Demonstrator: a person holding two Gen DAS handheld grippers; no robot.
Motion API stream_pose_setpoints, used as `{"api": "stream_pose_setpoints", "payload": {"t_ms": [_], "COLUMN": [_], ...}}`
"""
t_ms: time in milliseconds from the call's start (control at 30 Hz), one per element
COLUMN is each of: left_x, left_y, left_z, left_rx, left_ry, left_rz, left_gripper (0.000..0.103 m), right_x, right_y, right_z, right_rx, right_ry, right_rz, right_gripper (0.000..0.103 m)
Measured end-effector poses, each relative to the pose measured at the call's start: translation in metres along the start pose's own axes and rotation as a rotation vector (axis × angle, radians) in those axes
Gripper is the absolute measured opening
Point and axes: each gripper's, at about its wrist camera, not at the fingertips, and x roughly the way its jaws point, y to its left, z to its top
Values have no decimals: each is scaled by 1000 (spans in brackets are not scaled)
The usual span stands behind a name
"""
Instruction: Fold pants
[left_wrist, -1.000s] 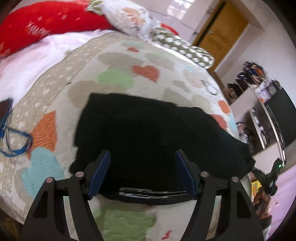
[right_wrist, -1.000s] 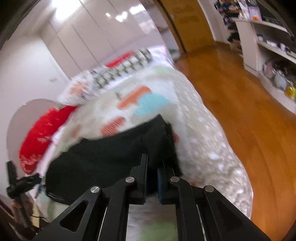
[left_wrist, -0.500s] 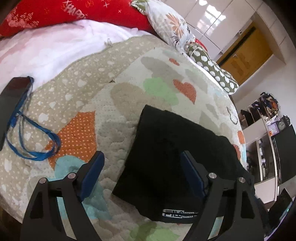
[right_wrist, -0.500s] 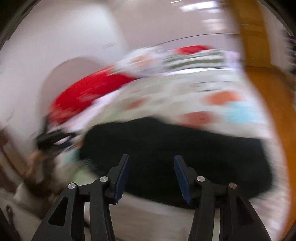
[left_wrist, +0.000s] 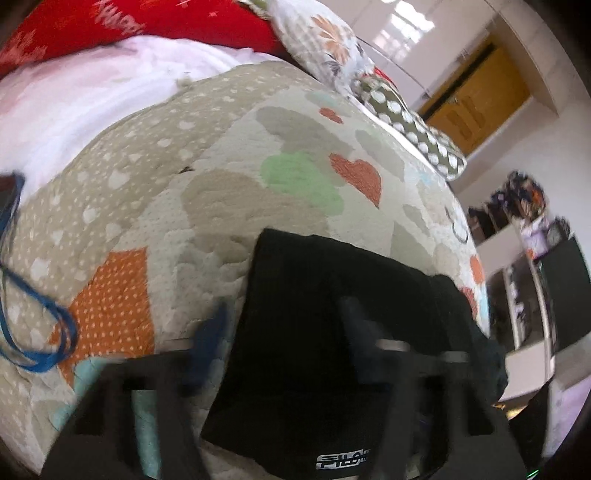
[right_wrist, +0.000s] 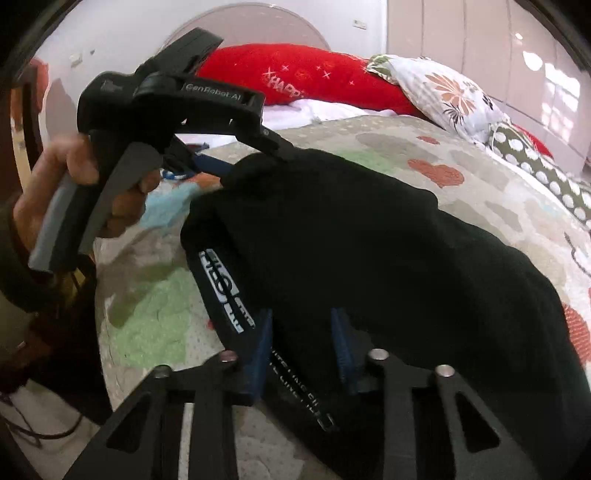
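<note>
The black pants lie folded on the heart-patterned quilt, with a white logo on the waistband. My left gripper is open and blurred, its fingers straddling the pants' left edge. In the right wrist view the left gripper touches the far corner of the pants. My right gripper is open, its blue pads on either side of the waistband near the logo.
Red pillow, floral pillow and dotted pillow lie at the bed's head. A blue cord lies at the left. Shelves and a wooden door stand at the right.
My left gripper came lower and closer to the pants' left edge. My right gripper opened, swung round to the waistband side and now sits over the waistband.
</note>
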Motion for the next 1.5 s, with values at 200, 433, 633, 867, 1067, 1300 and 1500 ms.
{"api": "stream_pose_setpoints", "payload": {"t_ms": [200, 433, 633, 867, 1067, 1300, 1500], "left_x": [-44, -21, -37, -65, -42, 0, -1], "left_y": [-16, 17, 11, -16, -49, -47, -45], "left_z": [-4, -34, -32, -27, -35, -49, -50], "left_rx": [79, 16, 36, 90, 169, 203, 216], "left_ry": [-99, 3, -39, -146, -120, -67, -77], "left_rz": [-2, 95, 120, 103, 76, 170, 175], "left_gripper": [14, 14, 14, 53, 54, 54, 58], "right_x": [-43, -19, -25, -69, -24, 12, -2], "right_y": [-1, 17, 6, -69, -135, -166, -180], "right_z": [16, -7, -9, 16, 39, 36, 29], "right_rx": [60, 42, 104, 226, 302, 325, 413], "right_ry": [-70, 25, 35, -108, -52, 10, -54], "right_rz": [67, 102, 152, -58, -224, -267, -205], "right_gripper": [3, 4, 28, 46, 46, 0, 6]}}
